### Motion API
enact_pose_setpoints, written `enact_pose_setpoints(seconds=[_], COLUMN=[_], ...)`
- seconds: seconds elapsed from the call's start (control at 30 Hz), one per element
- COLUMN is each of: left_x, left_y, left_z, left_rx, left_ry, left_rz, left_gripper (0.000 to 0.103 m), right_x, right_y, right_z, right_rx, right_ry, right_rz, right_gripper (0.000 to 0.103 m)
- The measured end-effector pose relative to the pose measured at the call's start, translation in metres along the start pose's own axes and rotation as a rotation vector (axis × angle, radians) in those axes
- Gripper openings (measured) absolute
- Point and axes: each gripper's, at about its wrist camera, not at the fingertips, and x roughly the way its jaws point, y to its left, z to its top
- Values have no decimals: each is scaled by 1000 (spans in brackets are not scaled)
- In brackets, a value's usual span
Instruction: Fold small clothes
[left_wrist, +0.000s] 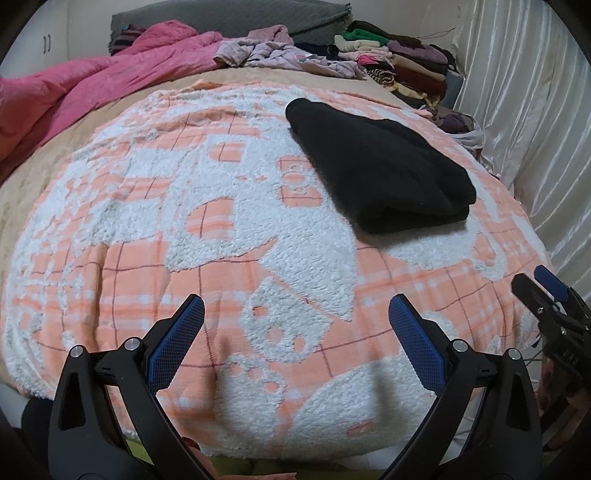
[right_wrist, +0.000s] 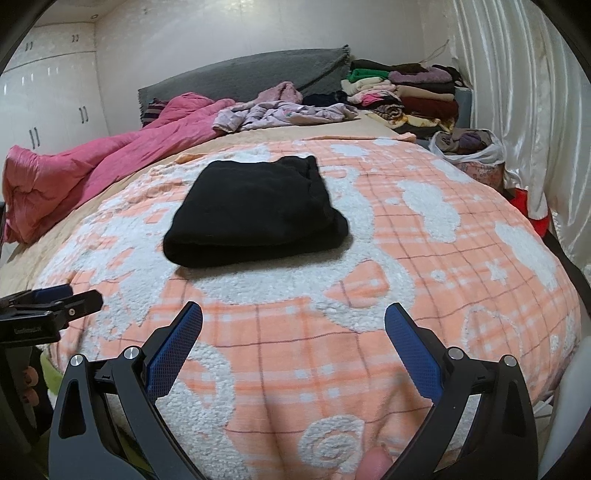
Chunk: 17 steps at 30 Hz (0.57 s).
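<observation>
We hold the left gripper (left_wrist: 295, 314) and right gripper (right_wrist: 293, 319), jaws apart and empty, short of the folded black garment (right_wrist: 255, 214), which lies flat on the blanket (right_wrist: 424, 295), apparently finished.

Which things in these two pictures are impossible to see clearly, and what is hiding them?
- Black garment, both views: folded, so its type and inner layers are hidden.
- Right gripper, left wrist view: cut off by the picture edge.
- Plastic bag, right wrist view: contents too small to identify.
- Folded stack, both views: far and small; the number of pieces is unclear.
</observation>
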Motion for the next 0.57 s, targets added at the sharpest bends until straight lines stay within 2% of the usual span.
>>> enact_pose_setpoints(seconds=[0.13, 0.3, 0.4, 0.57], left_x=[3, 4, 0, -8], left_y=[17, 77, 143, 291], left_z=[1, 20, 39, 70], left_rx=[-31, -151, -220, -348], left_ry=[11, -3, -45, -59], left_rz=[28, 66, 191, 500], left_gripper=[93, 93, 94, 94], right_x=[-7, -30, -47, -79], right_y=[-26, -116, -200, -364], right_z=[-2, -11, -28, -76], right_rx=[64, 222, 351, 609], right_ry=[-15, -33, -25, 95], right_rz=[-84, -324, -526, -888], right_gripper=[99, 99, 99, 99])
